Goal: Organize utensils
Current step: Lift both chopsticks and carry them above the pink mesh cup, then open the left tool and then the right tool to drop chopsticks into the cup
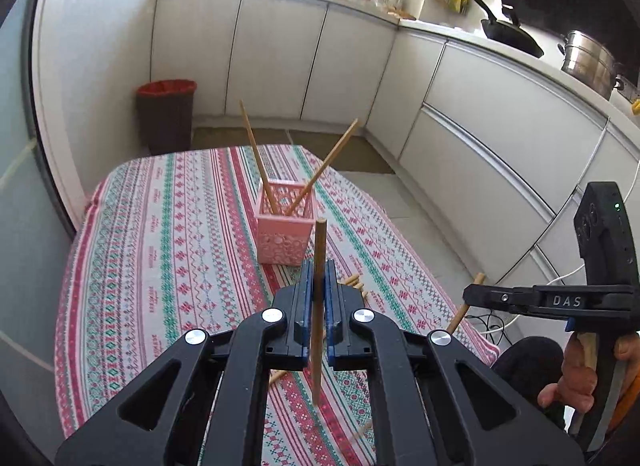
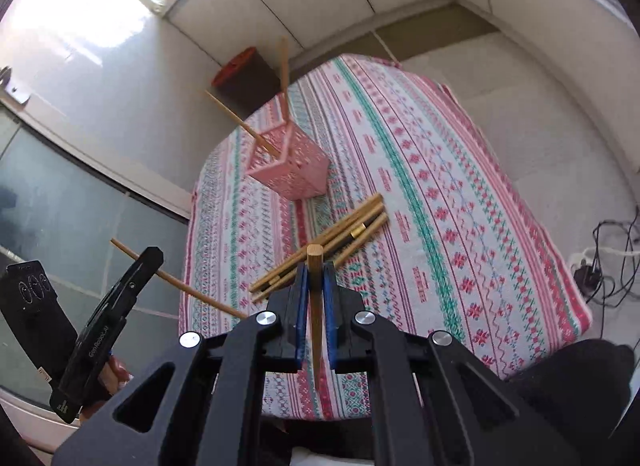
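Note:
My left gripper (image 1: 319,270) is shut on a wooden chopstick (image 1: 319,306), held upright above the table. My right gripper (image 2: 315,270) is shut on another wooden chopstick (image 2: 316,306), also upright. A pink perforated holder (image 1: 285,231) stands mid-table with two chopsticks (image 1: 256,149) leaning out of it; it also shows in the right wrist view (image 2: 292,171). A pile of several loose chopsticks (image 2: 340,236) lies on the cloth between the holder and my right gripper. The right gripper shows at the right of the left wrist view (image 1: 476,294), the left gripper at the left of the right wrist view (image 2: 154,256).
A striped patterned tablecloth (image 1: 160,246) covers the table. A dark bin with a red liner (image 1: 166,113) stands on the floor beyond it. White cabinets (image 1: 480,113) line the back and right, with a pan and pot on the counter. Cables (image 2: 608,266) lie on the floor.

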Tool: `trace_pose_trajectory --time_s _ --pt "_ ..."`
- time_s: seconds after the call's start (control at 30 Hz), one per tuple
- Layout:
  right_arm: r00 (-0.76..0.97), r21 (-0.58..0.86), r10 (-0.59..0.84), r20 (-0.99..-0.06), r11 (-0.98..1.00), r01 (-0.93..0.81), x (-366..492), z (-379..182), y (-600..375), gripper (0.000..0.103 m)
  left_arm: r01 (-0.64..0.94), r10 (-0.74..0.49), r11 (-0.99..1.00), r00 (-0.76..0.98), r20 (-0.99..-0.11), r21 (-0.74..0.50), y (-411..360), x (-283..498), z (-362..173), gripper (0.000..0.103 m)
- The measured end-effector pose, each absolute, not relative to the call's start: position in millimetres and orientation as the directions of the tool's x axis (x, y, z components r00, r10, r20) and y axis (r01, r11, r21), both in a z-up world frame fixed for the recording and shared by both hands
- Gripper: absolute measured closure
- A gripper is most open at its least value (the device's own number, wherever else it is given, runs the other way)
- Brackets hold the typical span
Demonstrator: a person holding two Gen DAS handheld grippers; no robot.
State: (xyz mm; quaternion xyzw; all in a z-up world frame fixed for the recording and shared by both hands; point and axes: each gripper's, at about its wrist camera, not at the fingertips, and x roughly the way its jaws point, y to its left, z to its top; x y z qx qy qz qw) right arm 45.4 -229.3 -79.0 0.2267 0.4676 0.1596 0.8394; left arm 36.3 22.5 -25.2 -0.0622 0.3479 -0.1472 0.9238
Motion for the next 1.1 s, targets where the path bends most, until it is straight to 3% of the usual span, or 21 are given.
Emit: trace_pose_trajectory --time_s 0.5,0.7,0.97,1.03,1.07,1.1 --pt "0.738 0.517 0.438 -0.514 0.844 -0.142 100 79 -243 0.095 0.184 -0.245 0.967 0.86 -0.447 -0.175 43 100 87 0.098" --pt "0.761 0.491 0.407 -0.505 0.861 -0.134 139 91 -239 0.095 0.15 -0.225 0.968 0.87 -0.439 -0.199 47 141 82 0.098" --pt "0.737 0.46 0.388 -0.554 0.88 -0.118 183 65 -222 0.095 0.126 -0.212 0.97 0.854 -0.474 -0.206 46 182 37 0.097" --pt "0.728 0.452 0.385 -0.568 0.885 -0.116 190 56 -217 0.095 0.108 -0.214 0.967 0.836 -0.505 -0.232 50 185 24 0.093" --pt "0.725 0.445 0.382 -0.573 0.888 -0.116 193 53 -215 0.095 0.094 -0.21 0.965 0.837 -0.505 -0.245 55 185 23 0.084" --pt "0.724 0.436 0.376 -0.579 0.893 -0.115 194 50 -212 0.095 0.079 -0.204 0.962 0.844 -0.497 -0.259 60 181 22 0.081"
